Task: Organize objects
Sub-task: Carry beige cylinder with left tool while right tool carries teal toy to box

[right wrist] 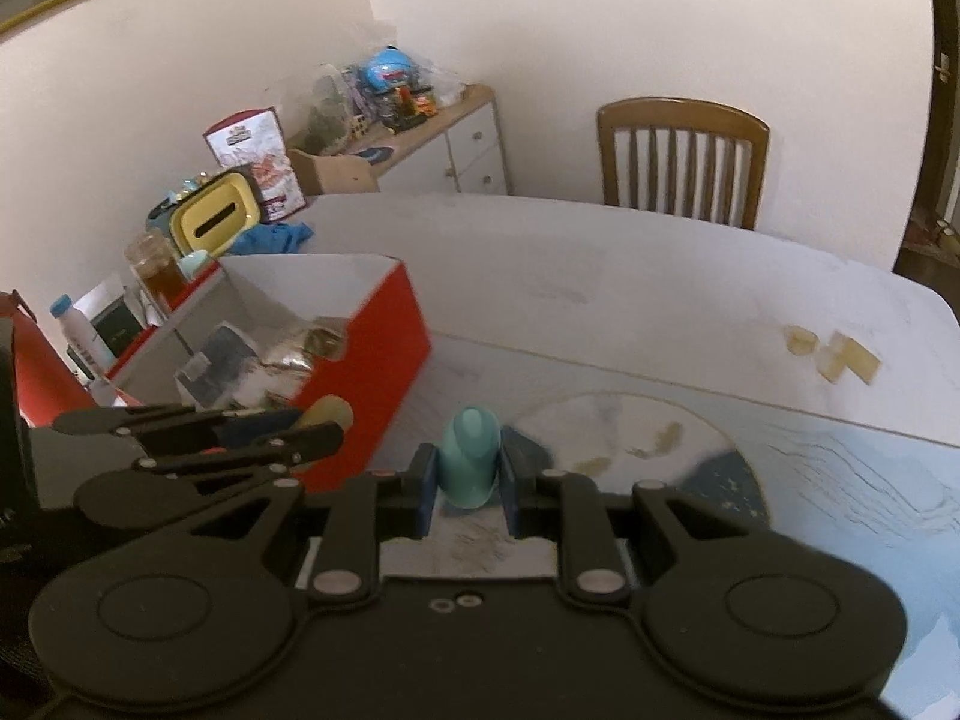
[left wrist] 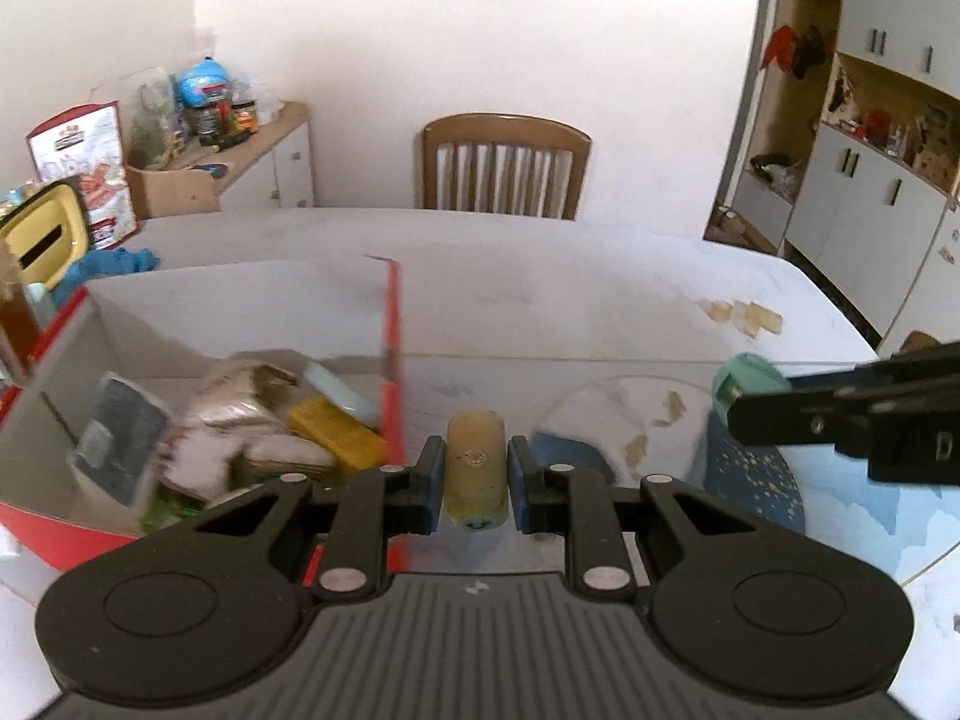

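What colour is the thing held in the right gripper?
Teal, clearest in the right wrist view.

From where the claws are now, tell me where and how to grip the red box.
Grip the red box by its open top rim at the near corner, coming from above. Its walls are thin and upright, so one finger goes inside, one outside. Both claws are full, so free one first.

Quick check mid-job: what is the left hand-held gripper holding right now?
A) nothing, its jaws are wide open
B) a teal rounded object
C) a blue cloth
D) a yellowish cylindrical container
D: in the left wrist view, the left hand-held gripper has its pads closed on a yellowish cylindrical container, beside the red box; the teal object is in the right hand-held gripper.
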{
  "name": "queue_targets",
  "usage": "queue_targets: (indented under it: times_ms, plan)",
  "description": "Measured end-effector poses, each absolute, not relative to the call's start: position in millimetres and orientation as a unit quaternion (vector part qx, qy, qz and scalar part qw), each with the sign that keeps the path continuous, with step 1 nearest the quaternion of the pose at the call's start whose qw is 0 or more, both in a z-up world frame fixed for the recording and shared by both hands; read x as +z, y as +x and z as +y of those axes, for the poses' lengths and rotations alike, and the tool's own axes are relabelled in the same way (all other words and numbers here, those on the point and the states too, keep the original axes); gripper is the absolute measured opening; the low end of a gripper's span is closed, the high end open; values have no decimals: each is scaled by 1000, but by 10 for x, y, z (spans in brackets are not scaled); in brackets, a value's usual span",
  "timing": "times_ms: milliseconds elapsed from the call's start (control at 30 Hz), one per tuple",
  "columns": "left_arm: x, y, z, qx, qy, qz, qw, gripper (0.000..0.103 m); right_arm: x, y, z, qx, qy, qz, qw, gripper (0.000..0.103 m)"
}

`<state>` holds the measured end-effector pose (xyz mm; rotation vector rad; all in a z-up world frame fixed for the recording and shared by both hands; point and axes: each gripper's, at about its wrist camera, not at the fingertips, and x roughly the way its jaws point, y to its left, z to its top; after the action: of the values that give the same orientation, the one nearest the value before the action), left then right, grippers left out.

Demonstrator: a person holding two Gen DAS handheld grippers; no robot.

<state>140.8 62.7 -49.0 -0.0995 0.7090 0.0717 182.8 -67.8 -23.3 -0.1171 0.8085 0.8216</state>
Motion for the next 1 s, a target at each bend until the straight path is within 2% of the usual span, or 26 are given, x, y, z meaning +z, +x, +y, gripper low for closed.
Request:
queue_targets:
  times_ms: [567, 1000]
  plan:
    - [-283, 1262, 1814, 65, -44, 337, 938, 21, -146, 1579, 428, 423, -62, 364, 827, 20]
    - [-649, 1524, 2463, 55, -42, 386, 920, 21, -428, 1659, 1240, 423, -97, 375, 819, 20]
